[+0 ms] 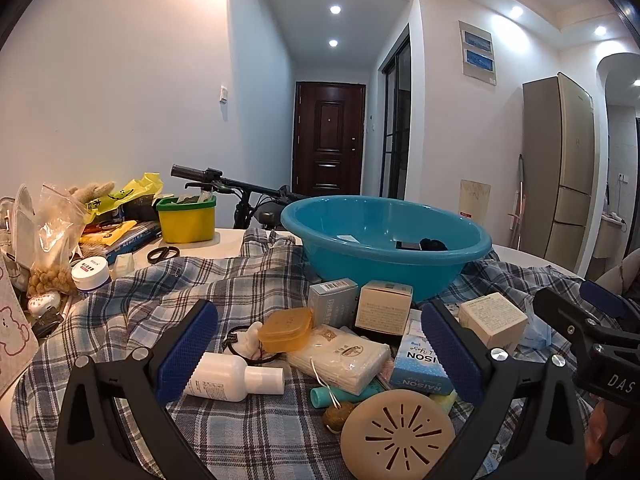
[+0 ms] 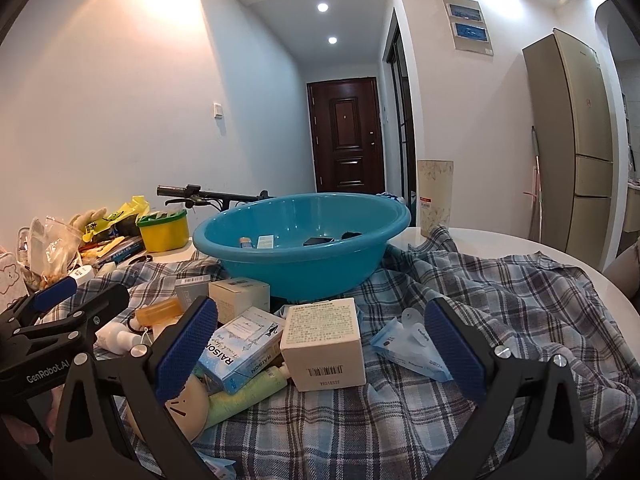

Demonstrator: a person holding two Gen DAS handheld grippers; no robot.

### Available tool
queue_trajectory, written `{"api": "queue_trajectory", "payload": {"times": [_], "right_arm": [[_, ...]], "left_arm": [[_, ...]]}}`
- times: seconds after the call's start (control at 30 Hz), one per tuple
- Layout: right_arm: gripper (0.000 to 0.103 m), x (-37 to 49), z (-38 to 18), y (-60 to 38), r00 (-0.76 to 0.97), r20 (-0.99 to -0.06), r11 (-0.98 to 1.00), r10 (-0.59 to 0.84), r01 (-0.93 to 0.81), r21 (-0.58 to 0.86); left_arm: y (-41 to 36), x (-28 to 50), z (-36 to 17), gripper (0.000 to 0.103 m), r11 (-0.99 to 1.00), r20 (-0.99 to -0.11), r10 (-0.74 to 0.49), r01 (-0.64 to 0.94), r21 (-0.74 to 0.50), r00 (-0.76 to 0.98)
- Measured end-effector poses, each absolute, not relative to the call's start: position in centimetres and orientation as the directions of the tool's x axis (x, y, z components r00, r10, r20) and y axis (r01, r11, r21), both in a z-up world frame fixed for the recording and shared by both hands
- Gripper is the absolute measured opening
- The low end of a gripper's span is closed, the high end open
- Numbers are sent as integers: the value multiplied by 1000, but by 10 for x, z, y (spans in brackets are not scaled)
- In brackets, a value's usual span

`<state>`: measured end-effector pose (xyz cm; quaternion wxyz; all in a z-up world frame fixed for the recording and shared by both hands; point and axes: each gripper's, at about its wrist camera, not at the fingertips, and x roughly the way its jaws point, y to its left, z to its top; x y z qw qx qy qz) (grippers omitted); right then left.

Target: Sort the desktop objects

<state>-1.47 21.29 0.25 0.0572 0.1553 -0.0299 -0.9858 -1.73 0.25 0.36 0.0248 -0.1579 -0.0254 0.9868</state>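
Boxes (image 2: 323, 344) and bottles (image 1: 234, 376) crowd the lower middle before the blue basin (image 1: 386, 240), both hand-held grippers (image 1: 318, 360) (image 2: 320, 354) spread empty, only the left view showing the round tan lid (image 1: 398, 434) whole.

Bare plaid cloth (image 2: 500, 300) right of crowded boxes (image 2: 324, 344)

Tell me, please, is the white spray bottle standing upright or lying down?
Lying down: the white spray bottle rests on its side on the plaid cloth.
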Motion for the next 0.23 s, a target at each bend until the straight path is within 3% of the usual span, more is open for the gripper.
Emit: {"api": "queue_trajectory", "payload": {"times": [0.23], "right_arm": [[103,-15,2,213,-944,-307,-992,-122,103,79]], "left_arm": [[3,-17,3,103,-998,-313,57,-41,-56,-948]]}}
